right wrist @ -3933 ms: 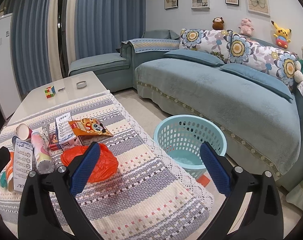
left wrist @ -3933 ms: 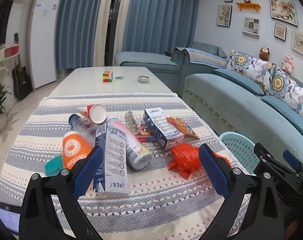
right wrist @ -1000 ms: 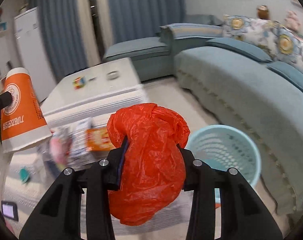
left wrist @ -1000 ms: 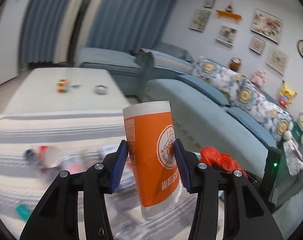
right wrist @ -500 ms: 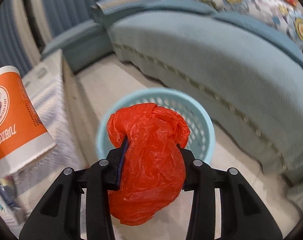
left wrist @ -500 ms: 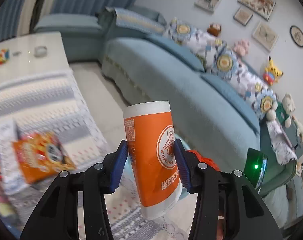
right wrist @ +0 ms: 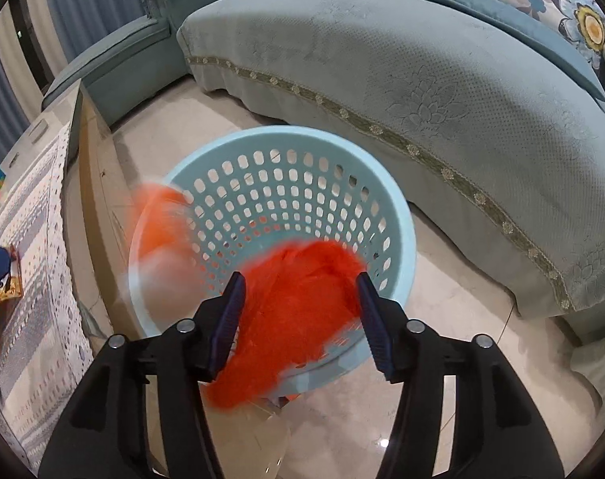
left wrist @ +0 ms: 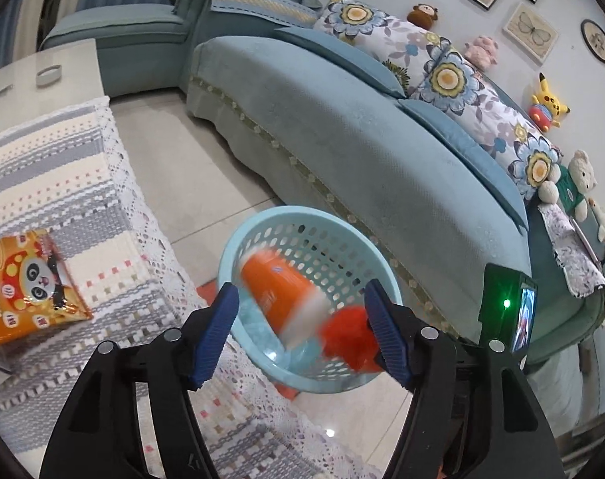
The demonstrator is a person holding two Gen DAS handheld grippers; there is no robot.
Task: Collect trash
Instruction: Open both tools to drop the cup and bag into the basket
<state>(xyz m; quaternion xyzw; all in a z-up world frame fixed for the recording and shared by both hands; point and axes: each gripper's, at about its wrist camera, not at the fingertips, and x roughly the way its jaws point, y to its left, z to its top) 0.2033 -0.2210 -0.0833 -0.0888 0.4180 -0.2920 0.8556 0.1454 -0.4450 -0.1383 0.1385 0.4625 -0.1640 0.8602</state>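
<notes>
A light blue perforated basket (left wrist: pixel 262 223) (right wrist: pixel 398 215) stands on the floor between the table and the sofa. My left gripper (left wrist: pixel 300 333) is open above it; the orange paper cup (left wrist: pixel 278 291) is blurred, falling tilted into the basket, and shows at the basket's left rim in the right wrist view (right wrist: pixel 159 231). My right gripper (right wrist: pixel 300 321) is open; the red plastic bag (right wrist: pixel 294 303) is blurred, dropping between its fingers over the basket's near rim. The bag also shows in the left wrist view (left wrist: pixel 348 337).
The table with a striped lace-edged cloth (left wrist: pixel 63 183) is to the left, with an orange panda snack bag (left wrist: pixel 27 283) on it. A blue-green sofa (left wrist: pixel 382 159) with floral cushions runs behind and to the right of the basket. Tiled floor (right wrist: pixel 442 359) surrounds the basket.
Both grippers have opened. The orange cup has left the left gripper and the red bag has left the right gripper; both are falling toward the basket. Both views have moved closer over the basket.
</notes>
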